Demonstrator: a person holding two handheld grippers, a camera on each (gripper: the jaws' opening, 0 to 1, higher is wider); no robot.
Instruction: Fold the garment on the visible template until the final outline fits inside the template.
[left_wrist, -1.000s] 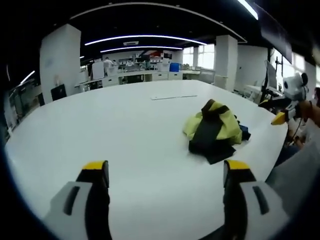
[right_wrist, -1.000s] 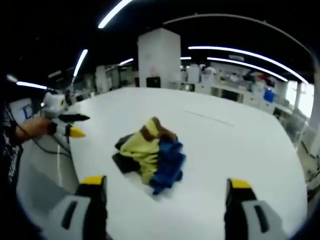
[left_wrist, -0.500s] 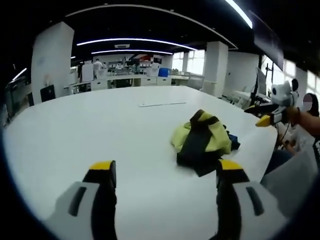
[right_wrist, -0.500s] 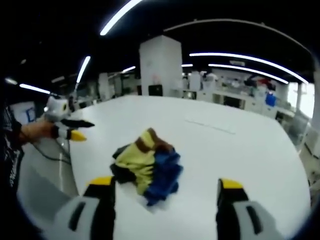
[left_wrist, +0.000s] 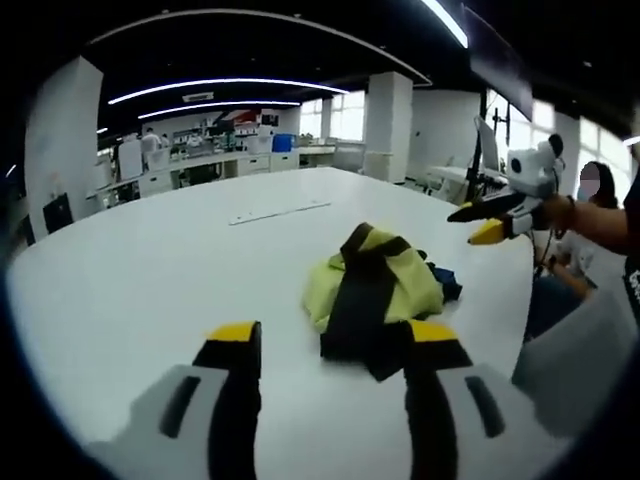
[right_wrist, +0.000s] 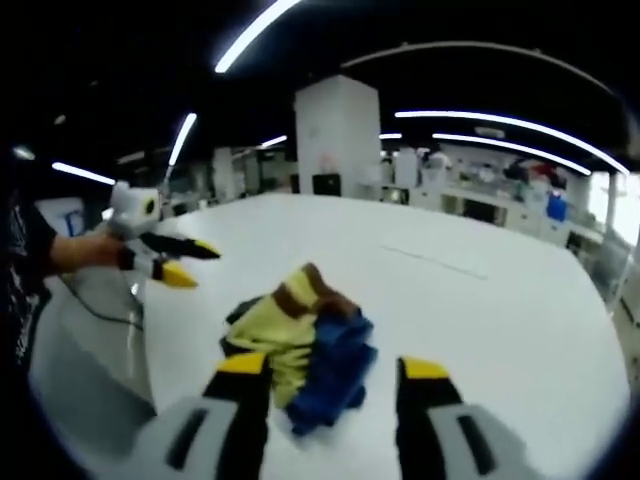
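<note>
A crumpled garment (left_wrist: 372, 285) of yellow, black and blue cloth lies in a heap on the white table (left_wrist: 150, 270). My left gripper (left_wrist: 333, 340) is open just short of the heap, nothing between its yellow tips. In the right gripper view the same garment (right_wrist: 300, 335) shows yellow, brown and blue, with my right gripper (right_wrist: 333, 368) open right in front of it. A hand holds each gripper above the table edge: the right gripper (left_wrist: 470, 226) in the left gripper view, the left gripper (right_wrist: 190, 262) in the right gripper view.
A thin pale strip (left_wrist: 265, 212) lies on the table beyond the garment, also seen as a faint strip (right_wrist: 435, 262) in the right gripper view. Wide bare tabletop (right_wrist: 480, 300) surrounds the heap. Desks, pillars and a seated person (left_wrist: 590, 190) stand beyond the table.
Both views have drawn closer to the garment, and each gripper's jaws have narrowed while staying open. The garment itself lies as before.
</note>
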